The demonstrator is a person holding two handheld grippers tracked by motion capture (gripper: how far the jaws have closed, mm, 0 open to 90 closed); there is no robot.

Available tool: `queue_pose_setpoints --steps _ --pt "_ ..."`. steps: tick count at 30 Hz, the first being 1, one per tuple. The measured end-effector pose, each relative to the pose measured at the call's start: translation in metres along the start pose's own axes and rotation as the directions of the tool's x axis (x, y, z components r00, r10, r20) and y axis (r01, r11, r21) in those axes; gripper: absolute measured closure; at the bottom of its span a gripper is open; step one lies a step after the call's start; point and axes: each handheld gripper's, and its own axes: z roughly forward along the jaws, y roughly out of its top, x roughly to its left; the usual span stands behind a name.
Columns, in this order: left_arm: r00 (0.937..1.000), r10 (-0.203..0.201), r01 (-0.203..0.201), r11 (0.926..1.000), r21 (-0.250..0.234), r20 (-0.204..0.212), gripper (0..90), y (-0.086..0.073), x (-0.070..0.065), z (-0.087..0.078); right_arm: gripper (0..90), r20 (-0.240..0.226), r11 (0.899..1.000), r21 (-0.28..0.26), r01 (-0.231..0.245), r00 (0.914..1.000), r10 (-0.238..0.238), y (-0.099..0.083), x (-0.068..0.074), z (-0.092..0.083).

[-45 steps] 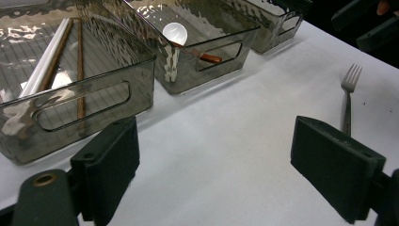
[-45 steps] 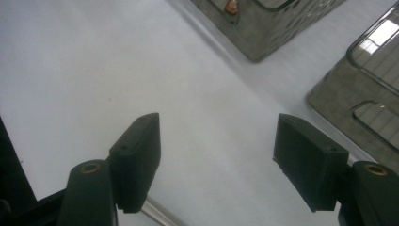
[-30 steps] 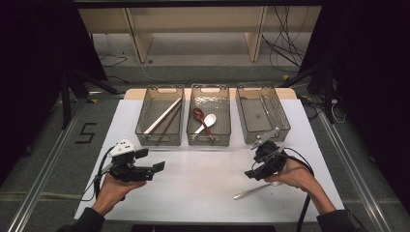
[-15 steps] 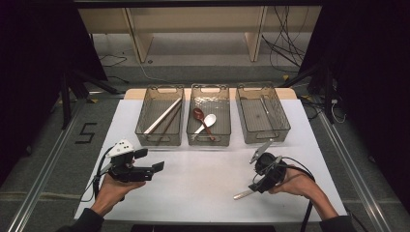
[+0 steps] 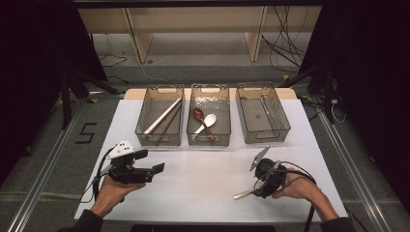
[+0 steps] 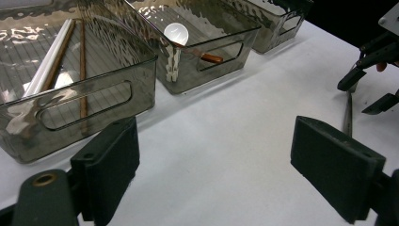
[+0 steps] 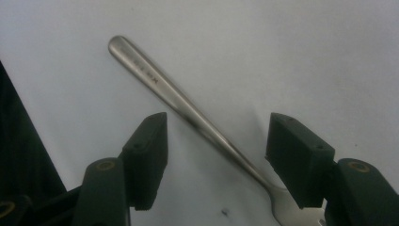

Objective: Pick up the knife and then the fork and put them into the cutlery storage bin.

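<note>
Right tool [image 7: 214, 157]: jaws stand apart and have just been closing. The metal fork [image 7: 188, 106] lies flat on the white tabletop [image 5: 203, 183] between them, but neither pad presses on it; nothing is gripped yet.

Governing relation: the fork's handle passes straight through the gap of this tool, its long axis running on a diagonal across the line between the two pads, not square to it. The rounded handle end lies beyond the jaw tips; the tine end sits close in by the tool's body, under one pad. In the high view the right tool [image 5: 263, 181] stands over the fork [image 5: 241, 194], with the handle end projecting toward the middle of the tabletop.

Left tool [image 5: 142, 169]: jaws wide apart, holding nothing, hovering well apart from the fork across the tabletop. The right hand is plainly the nearer.

Judgement: a squeeze here should catch the lower handle, though the slant may swing the fork as the pads meet.
</note>
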Motion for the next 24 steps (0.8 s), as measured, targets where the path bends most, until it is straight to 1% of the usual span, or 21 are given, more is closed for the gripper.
queue_pose_setpoints --steps 1,2,4,7,9,11,14,17,23,24 --pt "1.0000 -0.003 0.003 1.0000 -0.003 -0.001 15.3 0.0001 -0.0003 0.0006 40.3 0.010 1.000 0.007 0.008 0.9999 -0.008 -0.0006 0.0000 0.0010" --pt "1.0000 0.002 -0.002 1.0000 0.002 -0.001 15.3 0.0002 -0.0001 0.0007 41.0 0.012 1.000 0.015 0.004 0.9999 -0.005 -0.0009 0.0004 0.0014" --pt "1.0000 0.003 -0.003 1.0000 0.004 0.000 15.3 0.0004 -0.0001 0.0013 42.2 0.014 1.000 0.020 0.015 0.9998 -0.016 -0.0019 -0.0004 0.0026" --pt "1.0000 0.001 -0.001 1.0000 0.005 0.002 15.3 0.0002 -0.0004 0.0020 43.7 0.016 0.999 0.030 0.017 0.9997 -0.018 -0.0022 -0.0002 0.0040" --pt "1.0000 0.001 -0.001 1.0000 0.005 0.001 15.3 0.0001 -0.0003 0.0019 44.6 0.019 0.999 0.032 0.034 0.9992 -0.035 -0.0017 0.0000 0.0056" --pt "1.0000 0.002 -0.002 1.0000 0.005 0.001 15.3 -0.0002 -0.0001 0.0016 45.4 0.026 0.999 0.038 0.039 0.9989 -0.040 -0.0007 0.0003 0.0071" --pt "1.0000 0.001 -0.001 1.0000 0.004 -0.001 15.3 -0.0004 0.0000 0.0011 47.5 0.030 0.996 0.064 0.054 0.9980 -0.056 0.0008 0.0007 0.0102" --pt "1.0000 0.001 -0.001 1.0000 0.005 0.000 15.3 -0.0006 0.0001 0.0013 49.3 0.033 0.995 0.070 0.065 0.9971 -0.068 0.0023 0.0017 0.0105" --pt "1.0000 0.002 -0.002 1.0000 0.006 0.000 15.3 -0.0007 0.0002 0.0014 59.2 0.035 0.992 0.089 0.090 0.9950 -0.094 0.0045 0.0061 0.0100" --pt "1.0000 0.001 -0.001 1.0000 0.006 0.000 15.3 -0.0008 0.0002 0.0013 60.3 0.032 0.991 0.097 0.088 0.9953 -0.091 0.0051 0.0072 0.0096"
